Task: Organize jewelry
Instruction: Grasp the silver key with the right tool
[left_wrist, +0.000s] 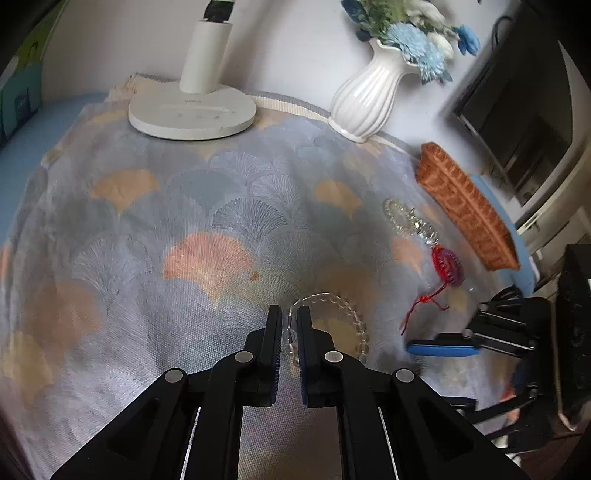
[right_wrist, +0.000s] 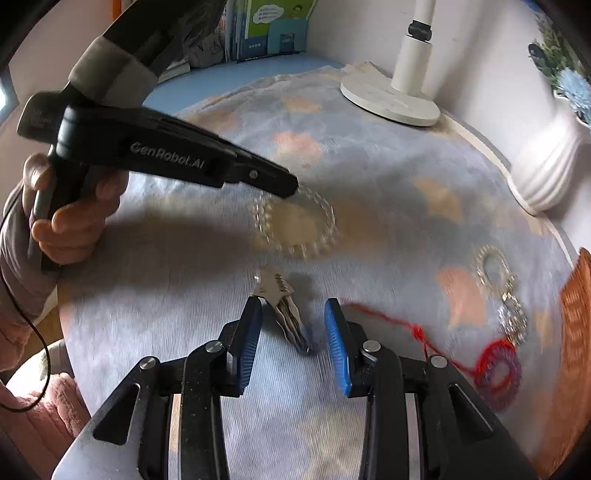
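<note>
A clear bead bracelet (left_wrist: 343, 314) lies on the patterned cloth (left_wrist: 184, 206), and my left gripper (left_wrist: 289, 317) is shut on its near-left beads. From the right wrist view, the left gripper's tip (right_wrist: 290, 189) sits on the bracelet (right_wrist: 314, 236) rim. My right gripper (right_wrist: 293, 301) stands open, pointing down. A silver metal clip (right_wrist: 282, 310) lies on the cloth between its blue pads (right_wrist: 336, 343), close to the left one and not pressed. A rhinestone ornament (left_wrist: 410, 221) and a red knitted ring with a red cord (left_wrist: 448, 266) lie to the right.
A woven wicker basket (left_wrist: 465, 206) stands at the cloth's right edge. A white lamp base (left_wrist: 192, 114) and a white vase of blue flowers (left_wrist: 365, 99) stand at the back by the wall. A hand (right_wrist: 70, 218) holds the left gripper's handle. Books stand far left.
</note>
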